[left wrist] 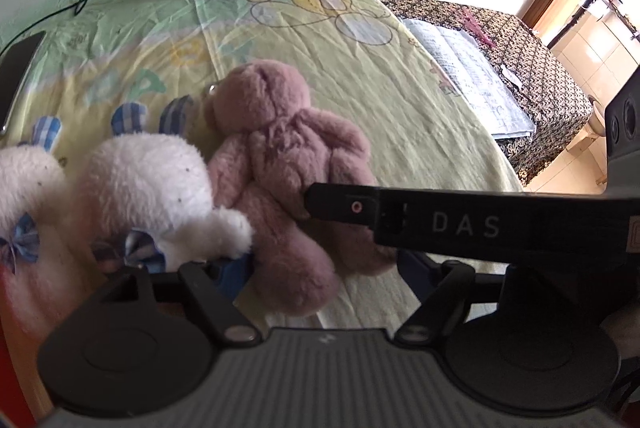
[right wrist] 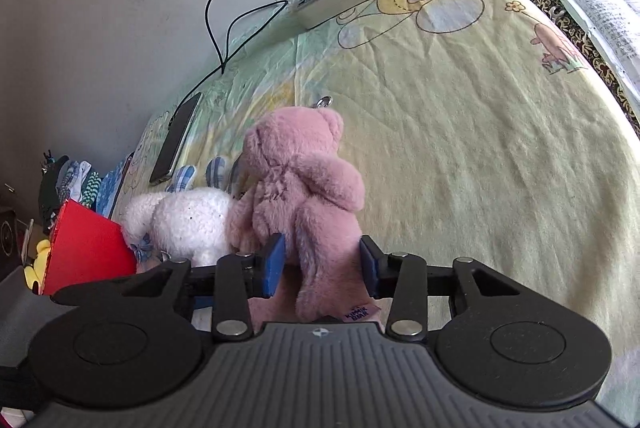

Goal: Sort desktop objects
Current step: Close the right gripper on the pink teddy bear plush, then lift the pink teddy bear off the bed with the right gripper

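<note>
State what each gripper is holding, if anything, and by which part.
The right gripper has the pink teddy bear's leg between its fingers; contact is unclear. The left gripper's hold cannot be told.

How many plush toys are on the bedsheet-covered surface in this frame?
3. A pink plush bear sits between the right gripper fingers; two white plush toys with blue checked bows lie beside it. Others may be hidden off-frame.
</note>
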